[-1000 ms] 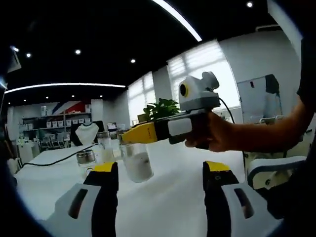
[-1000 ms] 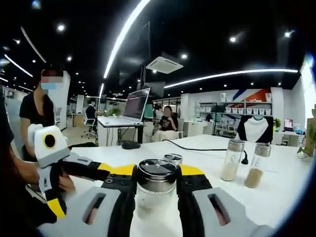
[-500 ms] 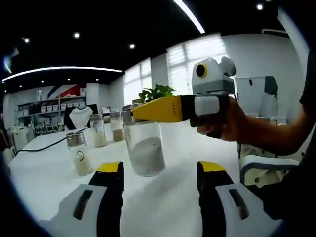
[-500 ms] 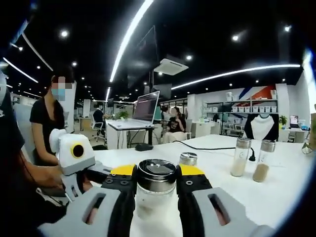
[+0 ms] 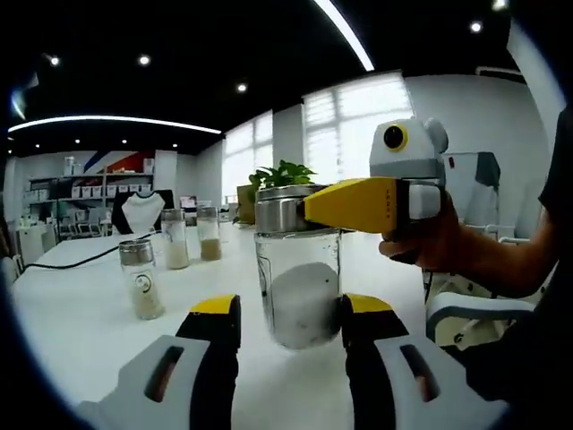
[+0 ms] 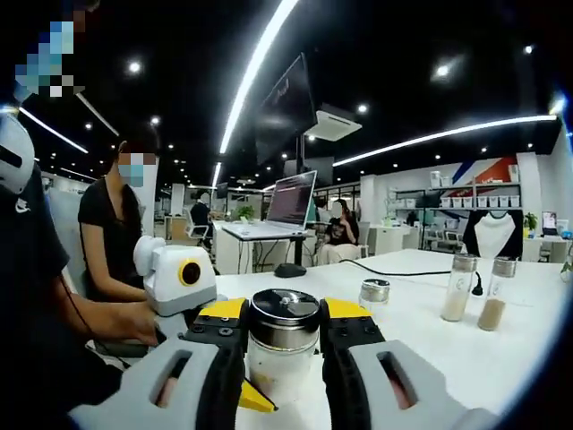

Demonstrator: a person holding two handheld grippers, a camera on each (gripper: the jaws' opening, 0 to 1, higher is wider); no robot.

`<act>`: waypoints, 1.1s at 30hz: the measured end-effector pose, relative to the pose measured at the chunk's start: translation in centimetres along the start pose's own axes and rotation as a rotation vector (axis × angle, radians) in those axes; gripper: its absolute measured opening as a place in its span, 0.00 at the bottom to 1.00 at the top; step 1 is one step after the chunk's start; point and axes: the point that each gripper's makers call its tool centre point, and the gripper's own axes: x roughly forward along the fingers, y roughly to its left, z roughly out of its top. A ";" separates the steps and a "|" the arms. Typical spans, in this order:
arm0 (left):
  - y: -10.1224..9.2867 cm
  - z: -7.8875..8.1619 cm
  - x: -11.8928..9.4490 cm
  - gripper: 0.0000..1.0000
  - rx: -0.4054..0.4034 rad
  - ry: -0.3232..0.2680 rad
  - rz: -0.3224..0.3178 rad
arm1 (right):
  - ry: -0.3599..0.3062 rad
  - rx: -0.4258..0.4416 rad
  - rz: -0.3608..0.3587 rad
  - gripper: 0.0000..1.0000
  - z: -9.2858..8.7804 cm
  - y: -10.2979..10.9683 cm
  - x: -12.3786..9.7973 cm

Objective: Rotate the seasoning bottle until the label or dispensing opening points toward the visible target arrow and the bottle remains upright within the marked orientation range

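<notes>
Seasoning bottle (image 6: 279, 345) pinched at its lid by right gripper (image 6: 279, 333); left gripper (image 5: 288, 315) fingers spread.

You had four clear glass seasoning bottles with metal caps: one (image 5: 298, 269) between your grippers, one smaller (image 5: 141, 279) off to your left, two slim ones (image 5: 174, 238) (image 5: 209, 234) farther ahead. You worked two yellow-tipped grippers (image 5: 283, 313) (image 6: 281, 317).

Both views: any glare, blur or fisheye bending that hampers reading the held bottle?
Left gripper view: bright window behind the bottle, white powder readable through the glass; ceiling strips curve from the fisheye. Right gripper view: metal cap sharp with a soft ceiling reflection; far shelves and people soft; no label legible.
</notes>
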 end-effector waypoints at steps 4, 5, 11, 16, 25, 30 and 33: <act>-0.6 0.1 0.2 0.36 -0.016 -0.008 -0.014 | -0.002 0.029 -0.013 0.29 0.0 -0.2 -0.2; -0.6 0.0 0.2 0.36 -0.007 -0.006 -0.004 | -0.002 0.022 -0.020 0.29 -0.1 -0.2 -0.2; 0.1 -0.2 0.4 0.35 -0.039 0.011 0.088 | -0.027 -0.059 -0.106 0.29 -0.4 -0.5 0.2; 0.4 0.5 0.2 0.35 -0.051 -0.017 0.150 | -0.070 -0.002 -0.160 0.29 -0.1 -0.6 0.4; 1.4 0.2 0.1 0.35 0.078 0.041 0.285 | 0.018 -0.013 -0.341 0.31 -2.3 -1.3 0.9; 1.4 -0.5 0.5 0.35 0.087 0.065 0.266 | -0.005 0.077 -0.382 0.31 -2.9 -1.7 0.4; 1.2 -0.9 0.9 0.36 0.132 0.078 0.217 | -0.001 0.080 -0.381 0.30 -3.1 -1.8 0.0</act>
